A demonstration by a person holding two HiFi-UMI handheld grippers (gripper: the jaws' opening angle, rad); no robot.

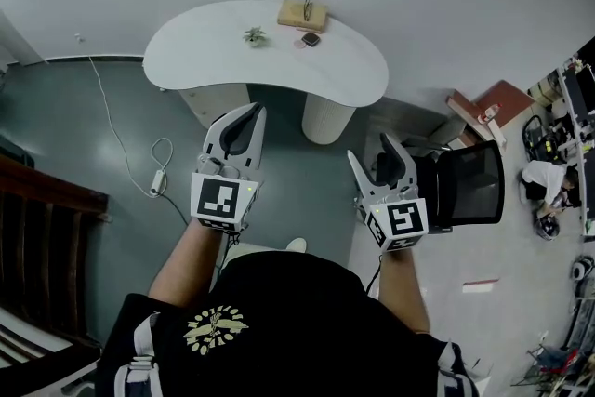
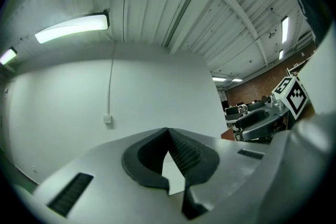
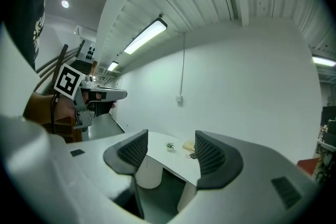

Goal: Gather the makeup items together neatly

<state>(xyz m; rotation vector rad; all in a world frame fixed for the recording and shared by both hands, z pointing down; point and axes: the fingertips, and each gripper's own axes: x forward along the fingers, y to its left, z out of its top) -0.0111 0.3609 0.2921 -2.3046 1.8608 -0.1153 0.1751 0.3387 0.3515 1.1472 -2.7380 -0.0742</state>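
Both tongs are hovering empty near the person's body: the left gripper (image 1: 245,118) clenched tip to tip, the right gripper (image 1: 371,150) spread wide. Well beyond them, a small dark makeup compact (image 1: 310,39) is lying beside a tan rectangular box (image 1: 302,14) on the white curved table (image 1: 209,60). The approach seems to be the step in hand, and the next move is calling for both grippers to reach the tabletop.

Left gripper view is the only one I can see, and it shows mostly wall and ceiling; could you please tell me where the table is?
Observer: The white table stands ahead by the far wall and looks out of reach from here.
Operator: Thank you. What is lying on it?
Observer: A small plant, a tan box and a small dark item, all towards its far edge.
Operator: And is the other gripper ready?
Observer: The right gripper has its jaws apart with nothing between them.
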